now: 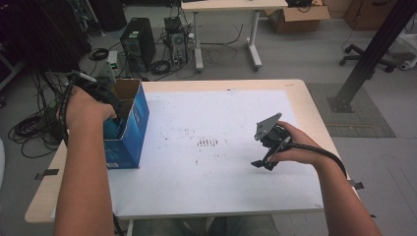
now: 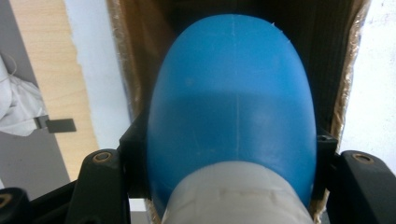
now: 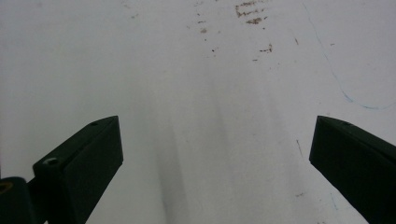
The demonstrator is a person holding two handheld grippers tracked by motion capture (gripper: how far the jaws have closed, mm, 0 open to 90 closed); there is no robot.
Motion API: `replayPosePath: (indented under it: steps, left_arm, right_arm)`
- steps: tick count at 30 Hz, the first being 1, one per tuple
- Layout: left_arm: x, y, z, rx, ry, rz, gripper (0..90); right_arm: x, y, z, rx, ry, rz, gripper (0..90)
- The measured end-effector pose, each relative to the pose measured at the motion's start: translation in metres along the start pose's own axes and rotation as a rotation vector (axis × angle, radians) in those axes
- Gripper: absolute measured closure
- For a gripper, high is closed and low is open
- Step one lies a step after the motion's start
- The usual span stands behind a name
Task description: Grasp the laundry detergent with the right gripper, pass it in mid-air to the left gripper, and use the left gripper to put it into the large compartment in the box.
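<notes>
Blue bulb (image 2: 231, 107) | clamped in left gripper (image 2: 229, 158) | over box (image 1: 129, 125)

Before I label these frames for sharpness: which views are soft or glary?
Left gripper view: the blue object sits so close it looks soft, a pale sheen band across it. Right gripper view: the white sheet is washed out, streaky shadows. High view: evenly lit, slightly grainy.

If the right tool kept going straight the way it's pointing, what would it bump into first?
Most likely the white sheet on the table. The right tool is open, and its own view looks onto that stained sheet with nothing between the jaws. How far off it is I can't tell.
</notes>
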State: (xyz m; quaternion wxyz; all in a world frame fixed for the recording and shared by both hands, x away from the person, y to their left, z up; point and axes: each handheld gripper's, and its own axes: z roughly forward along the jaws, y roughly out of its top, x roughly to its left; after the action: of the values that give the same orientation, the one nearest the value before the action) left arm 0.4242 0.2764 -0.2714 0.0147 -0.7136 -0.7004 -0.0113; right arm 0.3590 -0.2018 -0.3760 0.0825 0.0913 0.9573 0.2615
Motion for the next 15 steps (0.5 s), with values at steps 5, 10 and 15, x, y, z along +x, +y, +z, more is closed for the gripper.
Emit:
replayPosePath:
  steps: [5, 10, 15]
  left_arm:
    - [-0.001, 0.001, 0.007, 0.006, -0.002, 0.007, 38.4]
    - [-0.001, 0.003, 0.015, 0.013, -0.008, 0.009, 38.4]
    - [-0.001, 0.004, 0.023, 0.019, -0.009, 0.008, 38.4]
  right_arm:
    - [0.001, 0.001, 0.001, 0.001, 0.001, 0.003, 2.7]
    - [0.001, 0.000, 0.002, 0.003, 0.005, 0.005, 2.7]
    - [0.000, -0.001, 0.003, 0.005, 0.004, 0.006, 2.7]
